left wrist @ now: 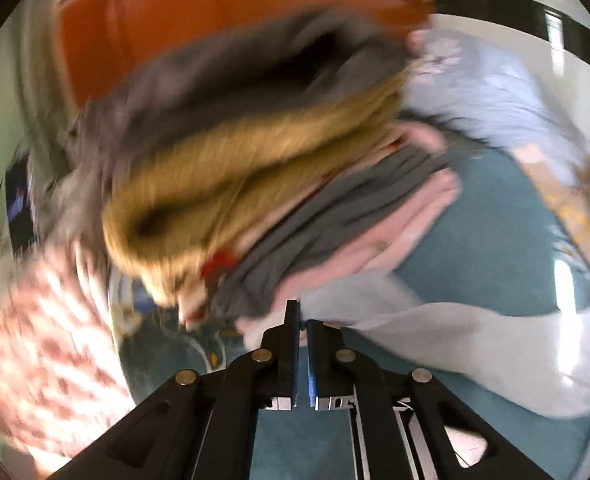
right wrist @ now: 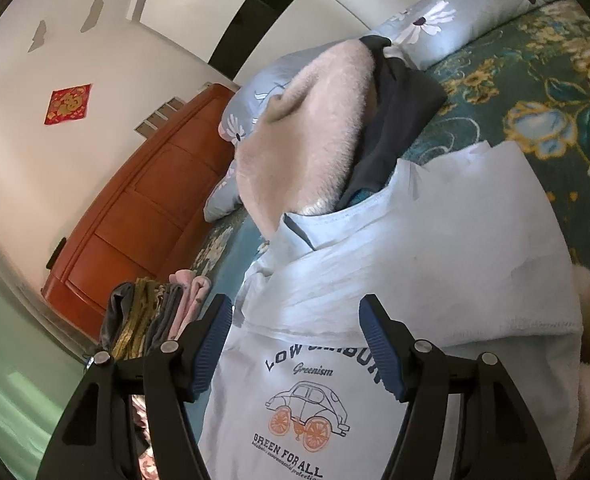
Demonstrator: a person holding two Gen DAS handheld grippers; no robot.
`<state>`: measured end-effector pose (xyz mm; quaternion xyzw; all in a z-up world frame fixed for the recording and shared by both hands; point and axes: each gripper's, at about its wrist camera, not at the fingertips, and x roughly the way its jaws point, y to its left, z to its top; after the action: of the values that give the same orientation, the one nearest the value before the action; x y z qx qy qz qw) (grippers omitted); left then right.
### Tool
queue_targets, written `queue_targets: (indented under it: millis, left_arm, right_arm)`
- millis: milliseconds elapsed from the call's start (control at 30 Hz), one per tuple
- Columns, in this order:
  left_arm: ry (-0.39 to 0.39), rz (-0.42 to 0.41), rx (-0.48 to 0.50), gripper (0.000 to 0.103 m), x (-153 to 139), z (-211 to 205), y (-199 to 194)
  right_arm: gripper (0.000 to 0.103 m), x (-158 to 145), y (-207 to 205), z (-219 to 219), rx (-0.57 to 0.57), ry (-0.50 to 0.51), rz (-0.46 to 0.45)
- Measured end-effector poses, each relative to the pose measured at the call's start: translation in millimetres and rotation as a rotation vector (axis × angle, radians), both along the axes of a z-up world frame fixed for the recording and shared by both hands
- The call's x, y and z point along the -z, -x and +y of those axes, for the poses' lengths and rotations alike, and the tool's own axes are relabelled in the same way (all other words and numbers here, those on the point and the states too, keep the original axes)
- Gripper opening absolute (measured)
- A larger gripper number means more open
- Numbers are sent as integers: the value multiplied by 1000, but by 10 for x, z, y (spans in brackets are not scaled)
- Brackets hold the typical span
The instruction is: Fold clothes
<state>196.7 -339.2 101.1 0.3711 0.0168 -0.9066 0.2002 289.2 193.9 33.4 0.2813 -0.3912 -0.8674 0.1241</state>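
My right gripper (right wrist: pixel 295 344) hangs wide, empty, over the white tee (right wrist: pixel 435 248) filling lower centre — nearer hand; left gripper (left wrist: pixel 302 322) pinched closed on its edge, folded stack (left wrist: pixel 255 184) upper-left.

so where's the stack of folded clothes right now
In the right wrist view the stack of folded clothes sits at lower left, beside the white printed t-shirt, before the orange wooden cabinet.
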Motion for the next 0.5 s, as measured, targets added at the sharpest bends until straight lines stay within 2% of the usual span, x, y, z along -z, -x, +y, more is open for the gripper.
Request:
queue_targets:
  millis: [67, 167, 233, 333, 400, 500]
  left_arm:
    - [-15, 10, 76, 4, -226, 87, -58]
    - [-197, -30, 163, 4, -533, 126, -74]
    - [-241, -63, 171, 4, -615, 161, -32]
    - [-205, -94, 91, 4, -539, 129, 165]
    - [-212, -111, 44, 4, -389, 115, 305]
    - [-251, -121, 23, 4, -249, 146, 519]
  right_arm:
    - [67, 14, 4, 13, 0, 8, -3]
    - [67, 53, 25, 26, -3, 21, -17]
    - [67, 96, 47, 34, -7, 33, -33]
    - [67, 123, 62, 31, -9, 35, -44]
    - [67, 117, 59, 19, -9, 27, -42]
    - [67, 114, 62, -7, -17, 15, -42]
